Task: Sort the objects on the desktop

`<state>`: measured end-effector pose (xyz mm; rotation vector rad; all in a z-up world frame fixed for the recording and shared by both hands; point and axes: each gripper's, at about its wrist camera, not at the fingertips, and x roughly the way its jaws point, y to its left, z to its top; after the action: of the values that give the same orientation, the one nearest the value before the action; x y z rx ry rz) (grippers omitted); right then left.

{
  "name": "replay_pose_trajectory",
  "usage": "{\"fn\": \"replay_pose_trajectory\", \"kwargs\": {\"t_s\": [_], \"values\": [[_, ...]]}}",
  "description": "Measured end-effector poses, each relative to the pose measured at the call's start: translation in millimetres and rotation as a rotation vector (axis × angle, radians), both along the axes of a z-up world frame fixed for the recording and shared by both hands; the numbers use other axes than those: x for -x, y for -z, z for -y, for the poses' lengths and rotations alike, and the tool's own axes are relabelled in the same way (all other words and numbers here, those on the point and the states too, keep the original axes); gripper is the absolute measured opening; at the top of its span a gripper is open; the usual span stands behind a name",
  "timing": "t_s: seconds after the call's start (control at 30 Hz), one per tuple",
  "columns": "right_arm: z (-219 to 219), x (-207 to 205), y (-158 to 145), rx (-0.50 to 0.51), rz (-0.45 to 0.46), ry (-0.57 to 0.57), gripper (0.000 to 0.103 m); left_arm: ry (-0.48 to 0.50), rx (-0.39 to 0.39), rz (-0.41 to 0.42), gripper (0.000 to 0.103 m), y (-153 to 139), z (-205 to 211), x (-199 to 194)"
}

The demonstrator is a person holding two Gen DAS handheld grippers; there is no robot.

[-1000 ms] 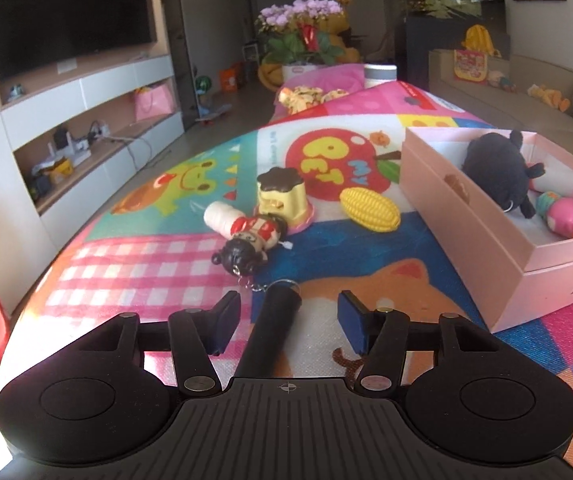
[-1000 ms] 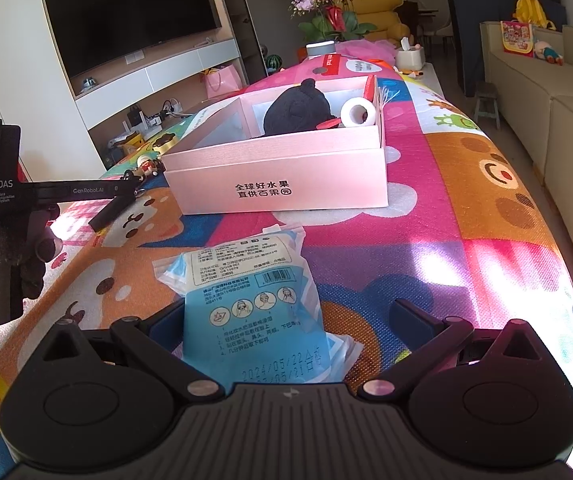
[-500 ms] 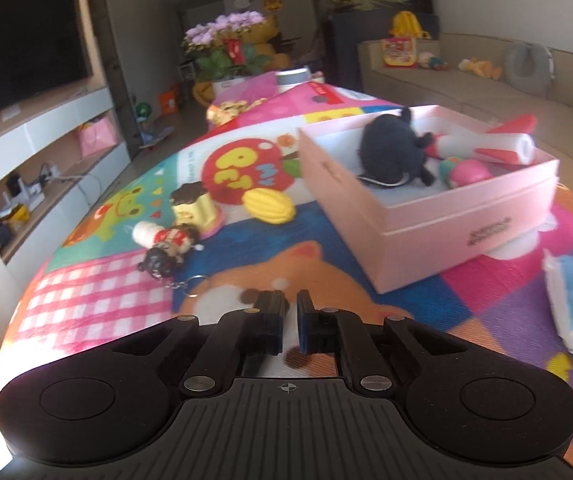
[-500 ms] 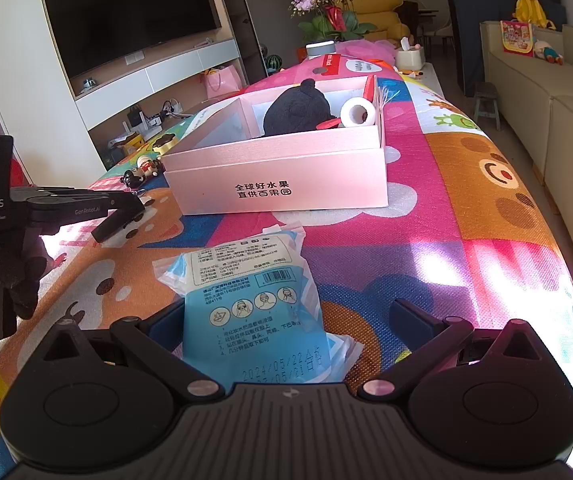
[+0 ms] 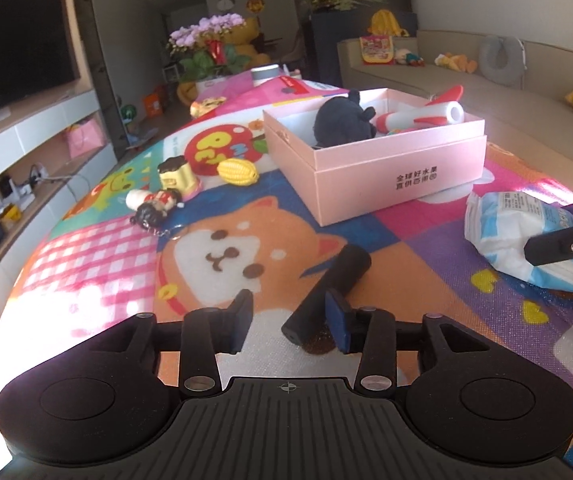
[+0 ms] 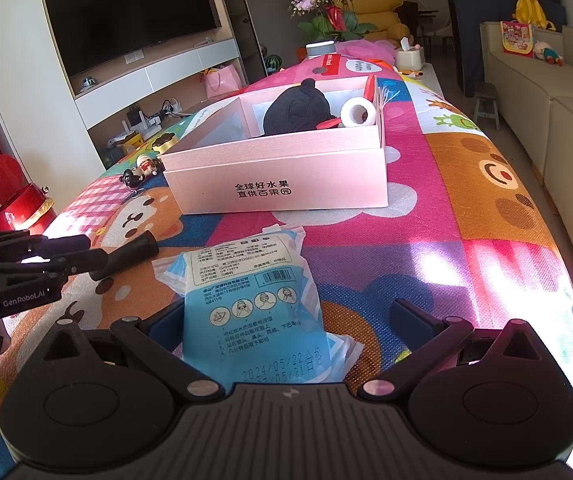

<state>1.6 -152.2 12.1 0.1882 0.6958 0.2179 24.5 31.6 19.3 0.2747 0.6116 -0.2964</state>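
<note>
A black cylinder point(image 5: 328, 290) lies on the colourful mat, its near end between the blue pads of my left gripper point(image 5: 288, 322), which is open around it. It also shows in the right wrist view point(image 6: 126, 254) beside the left gripper point(image 6: 66, 256). A pink box point(image 5: 398, 168) holds a black plush point(image 5: 342, 122) and a red-white toy rocket point(image 5: 426, 114). My right gripper point(image 6: 282, 320) is open, its fingers either side of a blue-white mask packet point(image 6: 254, 308); the packet also shows in the left wrist view point(image 5: 526, 236).
A doll keychain point(image 5: 154, 206), a yellow pudding toy point(image 5: 176, 174) and a toy corn point(image 5: 238, 172) lie on the mat left of the box. The table edge curves away at left. A sofa point(image 6: 546, 100) runs along the right.
My left gripper closed, then opened again; it has swung right, and the black cylinder now lies angled between its pads. The right gripper has stayed over the packet.
</note>
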Motion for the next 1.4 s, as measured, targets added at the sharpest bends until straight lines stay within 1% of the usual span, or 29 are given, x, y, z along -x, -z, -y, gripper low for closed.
{"fn": "replay_pose_trajectory", "kwargs": {"t_s": [0.03, 0.13, 0.2, 0.23, 0.3, 0.33, 0.37, 0.4, 0.43, 0.47, 0.5, 0.57, 0.6, 0.67, 0.7, 0.73, 0.8, 0.87, 0.97, 1.0, 1.03, 1.07, 1.17, 1.23, 1.3, 1.33, 1.37, 1.4], "values": [[-0.1, 0.0, 0.0, 0.001, 0.000, 0.000, 0.103, -0.005, -0.006, -0.009, 0.056, 1.3, 0.5, 0.1], [-0.6, 0.2, 0.1, 0.006, -0.001, 0.000, 0.103, -0.024, -0.050, 0.001, 0.060, 3.5, 0.9, 2.9], [-1.1, 0.3, 0.0, 0.011, -0.002, -0.001, 0.103, -0.049, -0.086, 0.011, 0.060, 4.6, -2.0, 3.4], [-1.5, 0.4, 0.0, 0.013, -0.002, -0.001, 0.103, -0.056, -0.083, 0.005, 0.061, 4.5, -5.3, 3.2], [-1.7, 0.4, 0.0, 0.015, -0.002, -0.001, 0.103, -0.072, -0.038, -0.034, 0.064, 4.1, -13.8, 1.8], [-1.9, 0.4, -0.1, 0.015, -0.002, -0.001, 0.103, -0.079, -0.010, -0.053, 0.069, 3.7, -16.4, 0.6], [-1.7, 0.4, -0.1, 0.016, -0.002, -0.001, 0.103, -0.085, 0.036, -0.080, 0.073, 3.3, -18.8, -2.8], [-1.8, 0.4, -0.1, 0.016, -0.002, -0.001, 0.103, -0.091, 0.074, -0.092, 0.081, 3.0, -19.1, -6.7], [-2.0, 0.0, 0.0, 0.017, -0.003, 0.000, 0.103, -0.096, 0.101, -0.095, 0.087, 2.9, -17.9, -11.9], [-2.4, -0.1, 0.0, 0.020, -0.003, -0.001, 0.103, -0.100, 0.118, -0.091, 0.089, 3.1, -14.2, -18.8], [-2.9, -0.1, 0.0, 0.023, -0.004, -0.001, 0.103, -0.095, 0.119, -0.077, 0.091, 3.1, -10.0, -27.0], [-3.5, 0.2, 0.0, 0.028, -0.004, -0.001, 0.103, -0.072, 0.099, -0.044, 0.091, 1.3, -2.7, -45.7], [-3.8, 0.6, 0.1, 0.030, -0.004, -0.001, 0.103, -0.061, 0.086, -0.035, 0.088, 0.5, -0.5, -55.9], [-3.9, 0.8, 0.3, 0.032, -0.004, -0.002, 0.103, -0.057, 0.068, -0.044, 0.065, -0.2, 1.4, -74.5], [-3.6, 0.8, 0.3, 0.031, -0.004, -0.002, 0.103, -0.057, 0.068, -0.066, 0.044, 0.6, 1.3, -82.0], [-3.4, 1.1, 0.2, 0.029, -0.004, -0.002, 0.103, -0.051, 0.070, -0.083, 0.036, 1.8, 1.3, -86.9], [-2.1, 1.0, 0.2, 0.021, -0.003, -0.002, 0.103, -0.033, 0.046, -0.084, 0.034, 5.4, 4.3, -88.2], [-1.5, 0.8, 0.3, 0.015, -0.002, -0.002, 0.103, -0.009, -0.004, -0.053, 0.033, 7.9, 10.7, -80.8], [-1.5, 1.0, 0.3, 0.016, -0.002, -0.002, 0.103, 0.037, -0.009, -0.032, 0.030, 3.1, 19.5, -69.7], [-1.5, 0.9, 0.2, 0.016, -0.002, -0.002, 0.103, 0.071, -0.007, -0.020, 0.024, -0.2, 24.0, -64.8], [-1.5, 0.9, 0.2, 0.015, -0.002, -0.002, 0.103, 0.110, -0.007, -0.003, 0.011, -3.8, 29.1, -59.8], [-1.5, 0.9, 0.2, 0.015, -0.002, -0.002, 0.103, 0.155, -0.010, 0.023, 0.010, -8.0, 35.5, -54.2], [-1.7, 0.8, 0.0, 0.017, -0.002, -0.002, 0.103, 0.247, -0.041, 0.102, 0.011, -16.0, 52.4, -42.9], [-1.5, 0.7, -0.2, 0.016, -0.002, -0.002, 0.103, 0.275, -0.051, 0.101, 0.018, -17.3, 57.2, -38.8], [-1.4, 0.8, -0.2, 0.015, -0.002, -0.002, 0.103, 0.261, -0.053, 0.093, 0.021, -16.0, 55.0, -32.6], [-1.5, 0.9, -0.2, 0.015, -0.002, -0.002, 0.103, 0.246, -0.049, 0.087, 0.030, -15.3, 51.7, -29.3], [-1.4, 0.8, -0.2, 0.014, -0.002, -0.002, 0.103, 0.217, -0.040, 0.076, 0.036, -13.8, 45.3, -24.6], [-1.2, 0.5, -0.1, 0.012, -0.002, -0.002, 0.103, 0.182, -0.034, 0.062, 0.047, -12.1, 39.3, -21.8]]}}
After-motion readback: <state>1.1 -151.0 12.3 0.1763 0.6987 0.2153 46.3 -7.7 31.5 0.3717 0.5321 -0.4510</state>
